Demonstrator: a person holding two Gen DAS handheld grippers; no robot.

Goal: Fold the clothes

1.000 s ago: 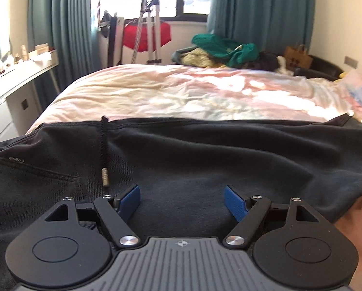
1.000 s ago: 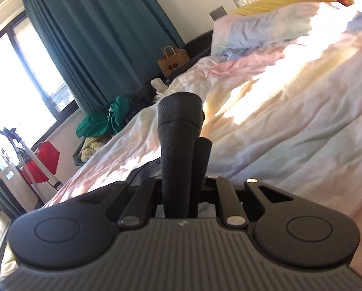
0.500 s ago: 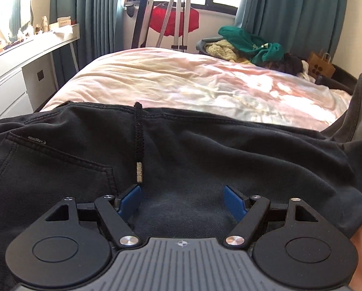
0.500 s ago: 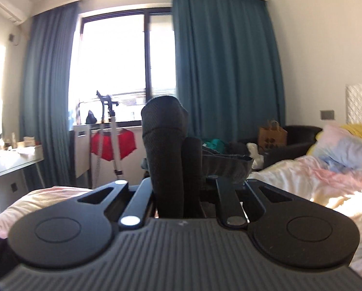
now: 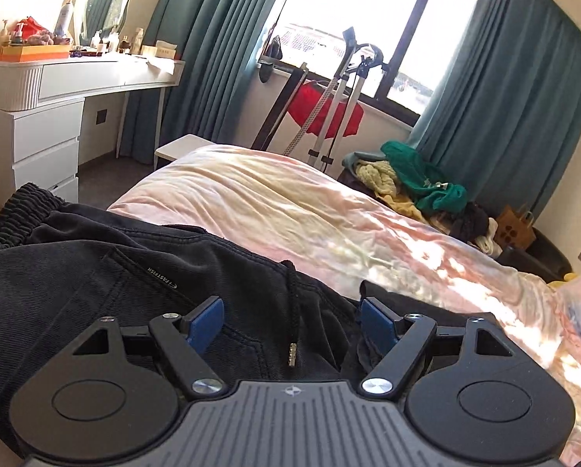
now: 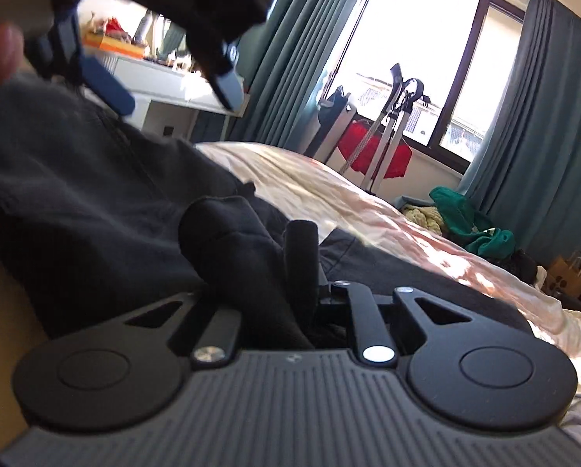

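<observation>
The fold looked about halfway: the black trousers [image 5: 107, 295] lay across the near part of the bed [image 5: 290, 210], waistband [image 5: 21, 210] and drawstring [image 5: 292, 311] at the left, and the right hand-held gripper [image 6: 286, 272] was pinching a bunched end of that dark cloth between jaws pressed nearly together, carried over toward the waist end. My judgement is that 1 fold was being laid and not yet set down or smoothed; any second fold, and the heap of other clothes [image 5: 418, 183] on the chair by the curtain, remained untouched. The left hand-held gripper [image 5: 292, 323] stood with its blue pads [image 5: 206, 323] spread wide above the waist area, the drawstring tip between them but nothing gripped. Against the frame 1 second before, the right camera had swung from the pillows and headboard side round to the window and the white dresser [image 5: 45, 116], and it now caught the left hand-held gripper overhead; the left view had tilted and risen, so the dresser showed far more.
</observation>
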